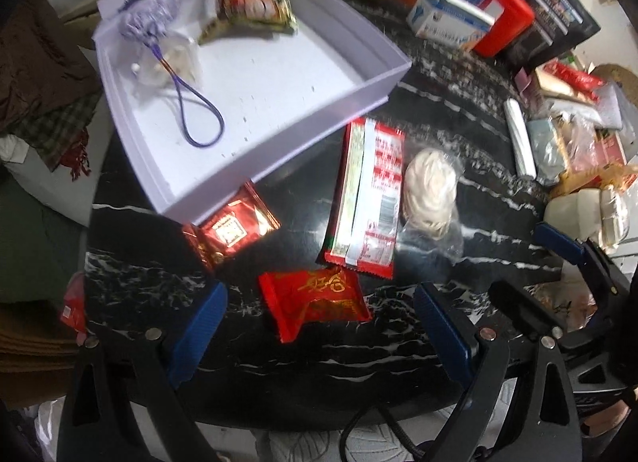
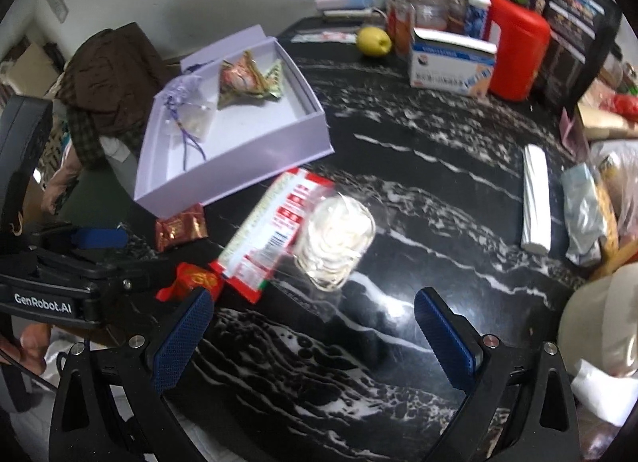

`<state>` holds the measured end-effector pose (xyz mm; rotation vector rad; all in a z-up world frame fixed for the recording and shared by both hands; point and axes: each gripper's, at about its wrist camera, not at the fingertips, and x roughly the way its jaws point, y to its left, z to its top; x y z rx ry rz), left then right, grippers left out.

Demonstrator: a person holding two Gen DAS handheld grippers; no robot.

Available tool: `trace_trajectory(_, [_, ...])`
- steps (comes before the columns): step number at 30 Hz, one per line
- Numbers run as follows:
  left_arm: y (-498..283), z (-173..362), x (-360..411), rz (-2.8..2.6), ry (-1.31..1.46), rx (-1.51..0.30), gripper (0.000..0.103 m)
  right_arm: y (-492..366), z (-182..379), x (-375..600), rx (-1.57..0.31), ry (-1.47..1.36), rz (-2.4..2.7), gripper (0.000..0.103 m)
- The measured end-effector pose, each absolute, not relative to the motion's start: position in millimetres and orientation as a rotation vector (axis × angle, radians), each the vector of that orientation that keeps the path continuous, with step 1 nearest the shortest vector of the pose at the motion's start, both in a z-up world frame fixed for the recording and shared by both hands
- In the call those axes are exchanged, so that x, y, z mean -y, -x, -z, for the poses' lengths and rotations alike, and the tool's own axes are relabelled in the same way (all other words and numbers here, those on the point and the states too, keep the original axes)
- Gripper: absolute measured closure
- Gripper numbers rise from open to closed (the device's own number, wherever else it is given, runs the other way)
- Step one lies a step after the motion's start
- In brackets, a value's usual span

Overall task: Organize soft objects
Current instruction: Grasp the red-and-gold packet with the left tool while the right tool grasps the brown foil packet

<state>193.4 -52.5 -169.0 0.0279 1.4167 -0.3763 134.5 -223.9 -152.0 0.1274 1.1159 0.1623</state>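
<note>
Lavender box (image 1: 371, 91) at the tabletop's left edge holds a sachet (image 1: 147, 23) and wrapped snack (image 1: 247, 3); red packets (image 1: 315, 296) lie before the spread, empty left gripper (image 1: 319, 326) and right gripper (image 2: 313, 326).

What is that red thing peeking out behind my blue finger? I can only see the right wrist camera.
Observer: It's a whole red packet with gold writing, lying flat on the black table.
Operator: Is the other hand-held gripper holding it?
Observer: No. The left hand-held gripper is open, with one finger on each side of the packet.
Operator: Is there anything else red that I can't see?
Observer: Yes, a small red wrapper at the table's left edge.
</note>
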Motion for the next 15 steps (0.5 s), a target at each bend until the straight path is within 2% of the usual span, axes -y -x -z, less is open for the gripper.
trace_trajectory(7, [-196.8, 199.4, 61.7, 0.369, -0.061, -1.495, 0.007, -135.5, 167.7, 229.5, -1.154, -0.154, -0.154, 0.000])
trace_trajectory(10, [-196.8, 209.2, 64.2, 0.360, -0.075, -1.527, 0.014, -135.5, 171.8, 231.1, -1.164, -0.162, -0.150, 0.000])
trace_trajectory(14, [-196.0, 216.3, 64.1, 0.332, -0.091, -1.555, 0.032, -136.2, 174.8, 233.7, -1.177, -0.160, -0.140, 0.000])
trace_trajectory(15, [-195.6, 216.5, 63.8, 0.337, -0.091, -1.555, 0.032, -136.6, 175.0, 234.3, -1.180, -0.156, -0.136, 0.000])
